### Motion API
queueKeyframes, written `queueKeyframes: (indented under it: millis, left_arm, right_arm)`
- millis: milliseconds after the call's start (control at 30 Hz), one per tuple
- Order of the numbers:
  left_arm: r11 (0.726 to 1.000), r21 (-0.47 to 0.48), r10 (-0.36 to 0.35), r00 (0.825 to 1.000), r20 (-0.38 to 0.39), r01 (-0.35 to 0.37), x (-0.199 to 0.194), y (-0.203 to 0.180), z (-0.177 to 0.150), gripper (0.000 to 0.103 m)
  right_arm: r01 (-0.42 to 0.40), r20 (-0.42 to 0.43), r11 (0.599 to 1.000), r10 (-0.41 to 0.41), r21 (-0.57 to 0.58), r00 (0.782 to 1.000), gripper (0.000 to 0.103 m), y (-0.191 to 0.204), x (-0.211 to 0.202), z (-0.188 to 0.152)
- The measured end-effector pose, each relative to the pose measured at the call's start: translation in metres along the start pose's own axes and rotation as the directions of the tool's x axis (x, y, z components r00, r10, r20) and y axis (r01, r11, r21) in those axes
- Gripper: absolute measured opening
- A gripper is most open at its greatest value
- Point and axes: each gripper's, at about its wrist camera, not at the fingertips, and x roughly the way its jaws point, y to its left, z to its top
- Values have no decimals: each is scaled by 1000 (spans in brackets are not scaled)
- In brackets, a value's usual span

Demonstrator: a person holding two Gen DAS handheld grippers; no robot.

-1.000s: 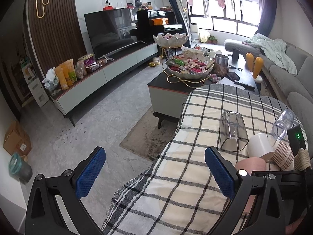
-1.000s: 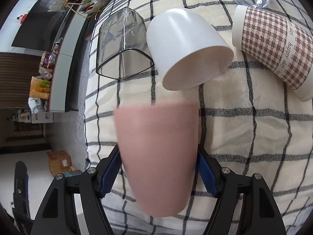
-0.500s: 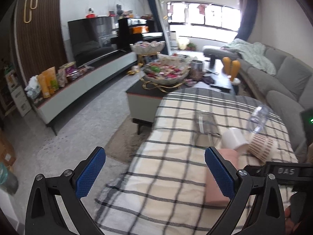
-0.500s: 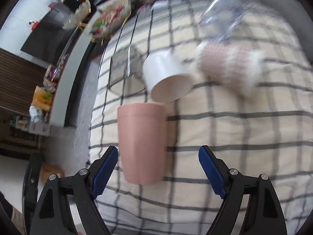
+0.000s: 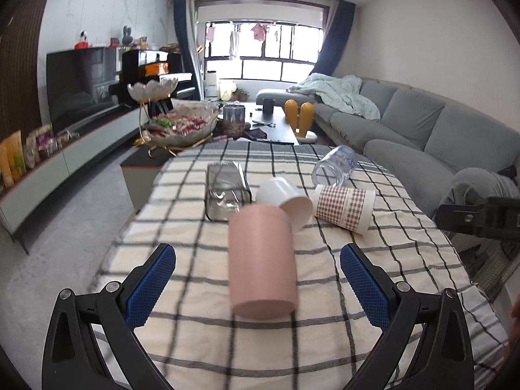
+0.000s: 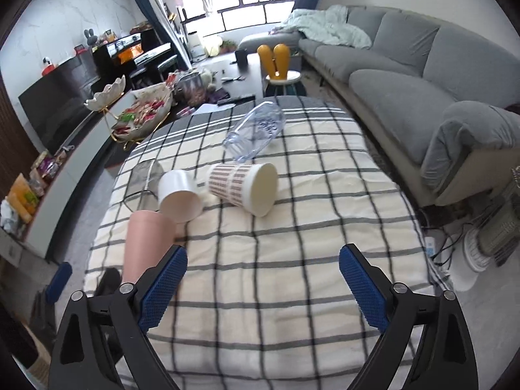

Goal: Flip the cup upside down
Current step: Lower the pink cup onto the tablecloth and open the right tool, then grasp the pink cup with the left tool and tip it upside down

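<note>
A pink cup point(image 5: 261, 261) stands upside down on the checked tablecloth point(image 5: 325, 286), closed base up. My left gripper point(image 5: 256, 286) is open, with the pink cup between its fingers and untouched. In the right wrist view the pink cup point(image 6: 146, 240) stands at the left, just beyond the left finger. My right gripper point(image 6: 261, 284) is open and empty above the cloth.
Behind the pink cup lie a white cup point(image 5: 286, 196), a houndstooth paper cup point(image 5: 344, 208), a clear square cup point(image 5: 226, 191) and a clear plastic cup point(image 5: 334, 167), all on their sides. A grey sofa point(image 6: 406, 74) stands to the right, a cluttered coffee table point(image 5: 260, 123) beyond.
My right gripper has let go of the pink cup and drawn back to the right. My left gripper has swung in from the left and now has the cup between its fingers.
</note>
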Motion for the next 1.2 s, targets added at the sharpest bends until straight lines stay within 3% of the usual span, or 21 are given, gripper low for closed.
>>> queueKeyframes:
  millis: [133, 233, 500, 633, 900, 1067, 1200]
  left_arm:
    - [996, -54, 68, 998, -17, -69, 19, 3, -8, 103]
    - [990, -26, 135, 991, -3, -135, 29, -2, -11, 102]
    - [992, 60, 109, 994, -22, -108, 46, -23, -22, 101]
    - [994, 76, 86, 993, -78, -80, 57, -24, -24, 86]
    - [996, 34, 89, 988, -127, -85, 66, -19, -24, 85]
    - [997, 19, 80, 982, -174, -78, 75, -15, -24, 68]
    - [998, 5, 69, 981, -180, -69, 76, -13, -23, 68]
  right_arm:
    - [1, -20, 999, 0, 49, 1000, 95, -15, 7, -8]
    - [7, -27, 997, -5, 82, 1000, 95, -24, 13, -10]
    - [5, -58, 992, 2, 125, 998, 95, -34, 21, -13]
    - [-14, -101, 987, 30, 159, 994, 95, -39, 30, -16]
    - [-33, -133, 982, 58, 186, 989, 95, -40, 35, -19]
    - [-43, -137, 983, 68, 178, 988, 95, -36, 35, -20]
    - [-46, -136, 983, 71, 175, 988, 95, -35, 34, -19]
